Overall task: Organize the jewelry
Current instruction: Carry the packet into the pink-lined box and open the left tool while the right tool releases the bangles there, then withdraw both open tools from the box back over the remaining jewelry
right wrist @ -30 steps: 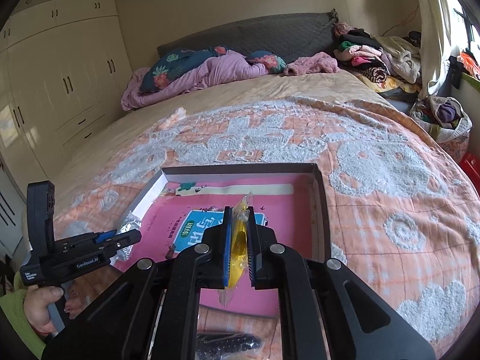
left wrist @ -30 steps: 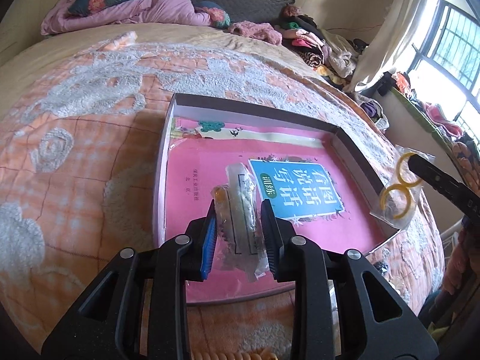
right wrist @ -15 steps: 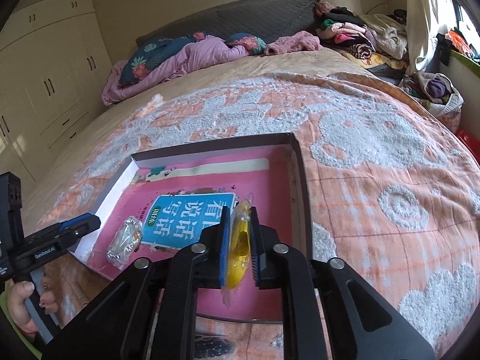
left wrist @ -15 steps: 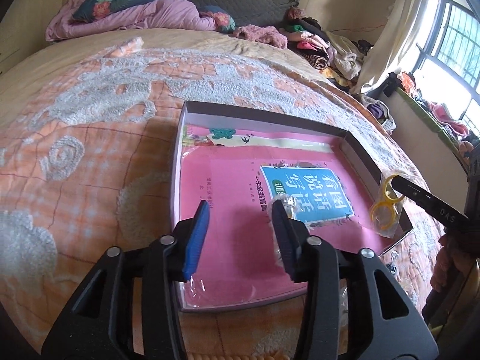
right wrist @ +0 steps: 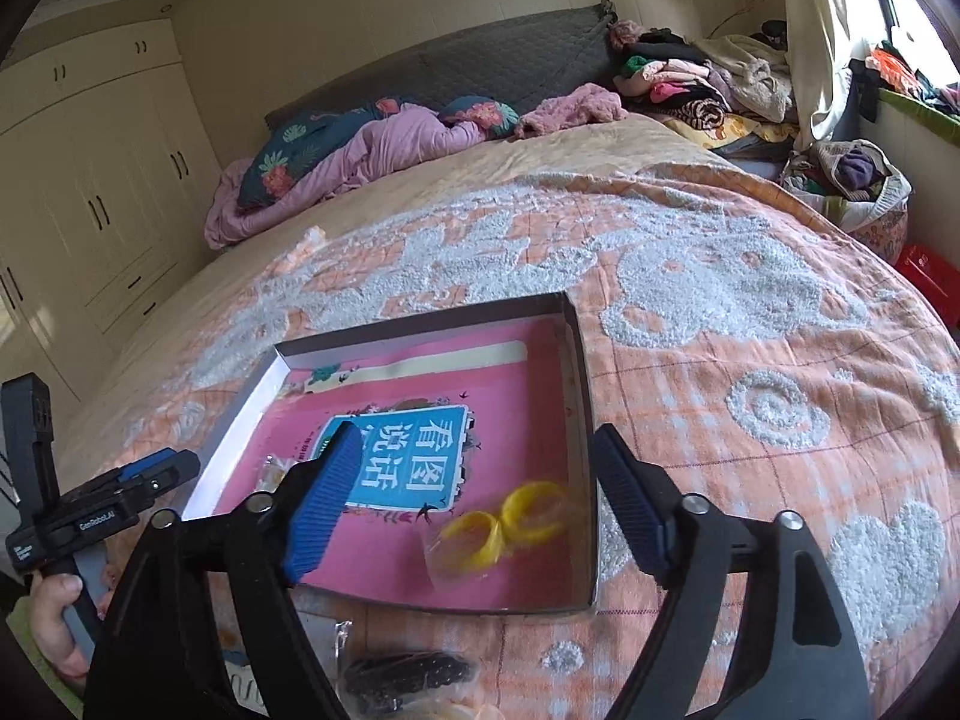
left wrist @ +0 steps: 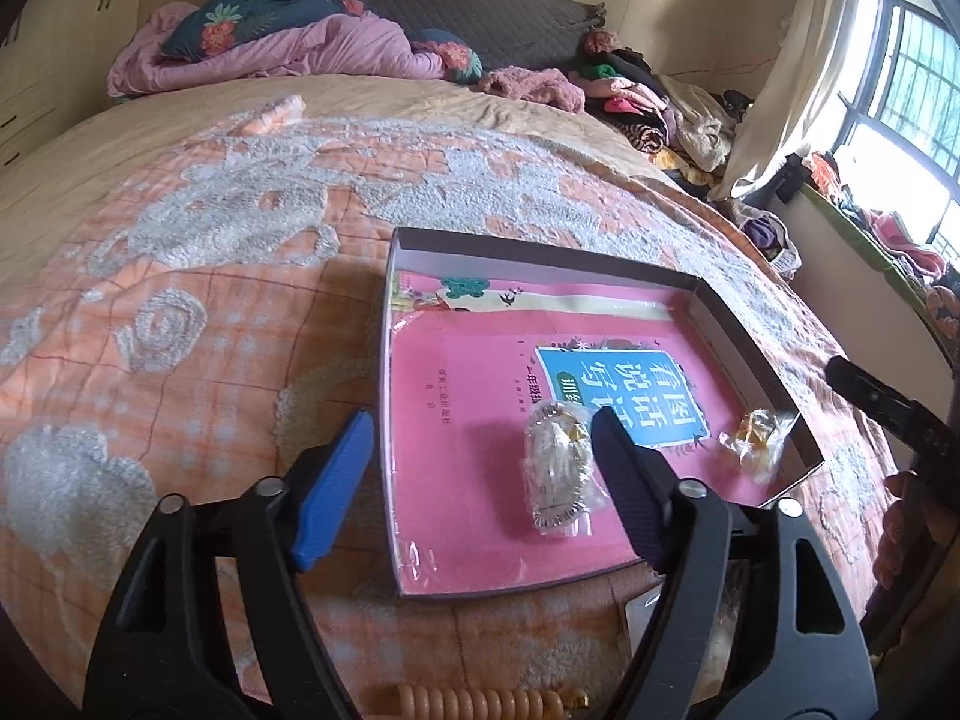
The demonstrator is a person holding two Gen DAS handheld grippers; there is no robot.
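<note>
A shallow box with a pink book inside lies on the bed. A clear bag with a pale bracelet lies in the box near its front, just ahead of my open, empty left gripper. A clear bag with yellow bangles lies in the box's near right corner, below my open, empty right gripper. More bagged jewelry lies on the blanket in front of the box: a black beaded piece and a wooden bead bracelet.
The box rests on an orange and white blanket. Pillows and a purple quilt lie at the bed's head. Piled clothes sit at the far right. A wardrobe stands on the left.
Both grippers have opened. The bracelet bag left the left gripper and the yellow bangle bag left the right gripper; both now lie in the box. Both grippers have drawn back a little.
</note>
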